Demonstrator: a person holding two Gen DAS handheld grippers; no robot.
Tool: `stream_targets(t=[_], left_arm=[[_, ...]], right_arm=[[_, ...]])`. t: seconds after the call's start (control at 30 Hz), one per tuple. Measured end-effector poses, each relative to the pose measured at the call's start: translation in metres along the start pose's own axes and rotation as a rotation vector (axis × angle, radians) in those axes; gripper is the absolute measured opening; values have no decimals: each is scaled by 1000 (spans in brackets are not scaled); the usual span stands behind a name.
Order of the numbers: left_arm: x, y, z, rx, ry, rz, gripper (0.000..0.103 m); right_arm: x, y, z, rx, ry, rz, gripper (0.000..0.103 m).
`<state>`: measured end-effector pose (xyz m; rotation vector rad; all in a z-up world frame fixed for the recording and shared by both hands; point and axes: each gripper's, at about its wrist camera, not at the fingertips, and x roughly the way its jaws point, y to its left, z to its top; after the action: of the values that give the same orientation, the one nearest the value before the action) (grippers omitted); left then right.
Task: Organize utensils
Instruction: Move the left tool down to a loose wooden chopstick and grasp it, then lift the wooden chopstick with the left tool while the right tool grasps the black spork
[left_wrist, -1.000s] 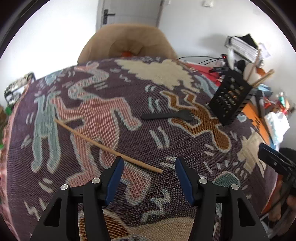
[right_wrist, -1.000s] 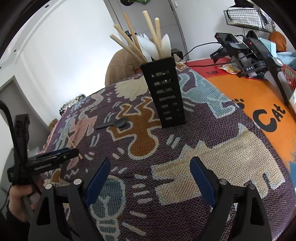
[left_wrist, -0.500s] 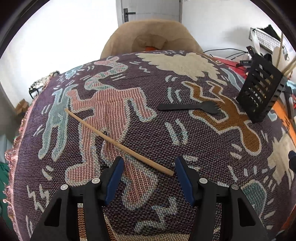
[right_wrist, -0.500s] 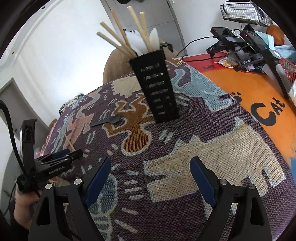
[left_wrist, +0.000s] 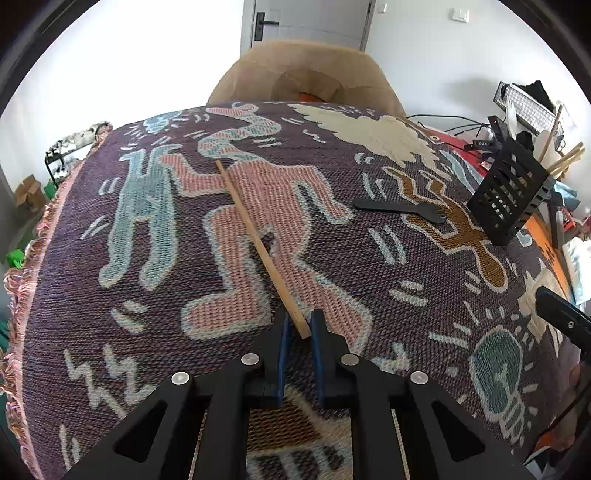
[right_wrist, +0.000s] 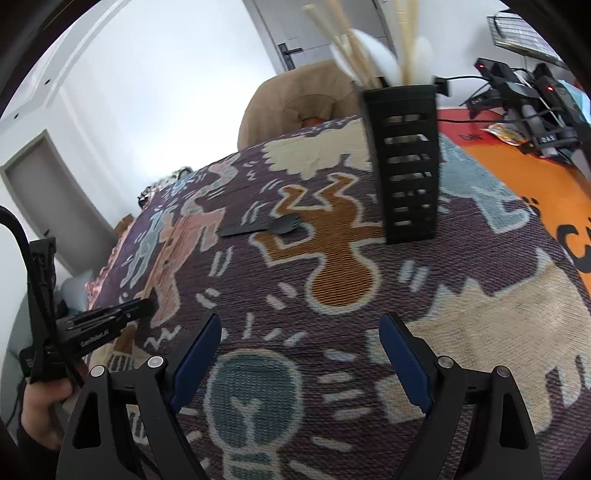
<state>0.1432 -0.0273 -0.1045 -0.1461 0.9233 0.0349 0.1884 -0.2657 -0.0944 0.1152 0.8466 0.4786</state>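
Note:
A wooden chopstick lies on the patterned cloth. My left gripper is shut on its near end, low on the cloth; it also shows in the right wrist view. A black plastic fork lies to the right, also in the right wrist view. A black slotted utensil holder with chopsticks and white spoons stands beyond it, also in the right wrist view. My right gripper is open and empty above the cloth.
A tan chair back stands behind the table's far edge. An orange mat with black devices and cables lies at the right. The cloth's fringed edge drops off at the left.
My left gripper has moved forward and shut on the chopstick's near end; the chopstick now points away from me. The right gripper has shifted left, still open.

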Motion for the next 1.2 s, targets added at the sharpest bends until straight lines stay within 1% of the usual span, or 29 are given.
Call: stream_targets(t=[0.07, 0.13, 0.17, 0.37, 0.53, 0.6, 0.63, 0.7, 0.83, 0.9, 1.0, 1.2], left_arm=[[-2, 5, -2, -4, 4, 18, 10], [-5, 13, -3, -34, 2, -17, 10], [-8, 16, -3, -39, -4, -18, 9], [-40, 33, 7, -58, -102, -4, 5], [-68, 48, 19, -87, -190, 10, 5], [-78, 53, 25, -99, -228, 18, 4], [-81, 56, 27, -102, -241, 20, 4], [-88, 60, 32, -109, -268, 23, 4], [-101, 66, 41, -116, -327, 18, 4], [-105, 69, 45, -118, -350, 11, 4], [-109, 73, 48, -126, -371, -4, 4], [-115, 90, 55, -153, -406, -26, 4]], right_arm=[[2, 4, 1, -8, 2, 2, 87], [3, 5, 3, -11, 3, 2, 88], [4, 6, 5, -12, 3, 2, 88], [8, 18, 17, -43, -5, 7, 87], [16, 27, 28, -53, -17, -5, 85], [22, 28, 33, -43, -16, -19, 75], [25, 28, 35, -36, -13, -25, 72], [31, 29, 39, -29, -14, -38, 61], [47, 29, 45, -17, -5, -86, 54], [58, 28, 50, -3, 14, -113, 42], [74, 29, 56, 1, 37, -151, 38], [96, 33, 69, -1, 56, -220, 38]])
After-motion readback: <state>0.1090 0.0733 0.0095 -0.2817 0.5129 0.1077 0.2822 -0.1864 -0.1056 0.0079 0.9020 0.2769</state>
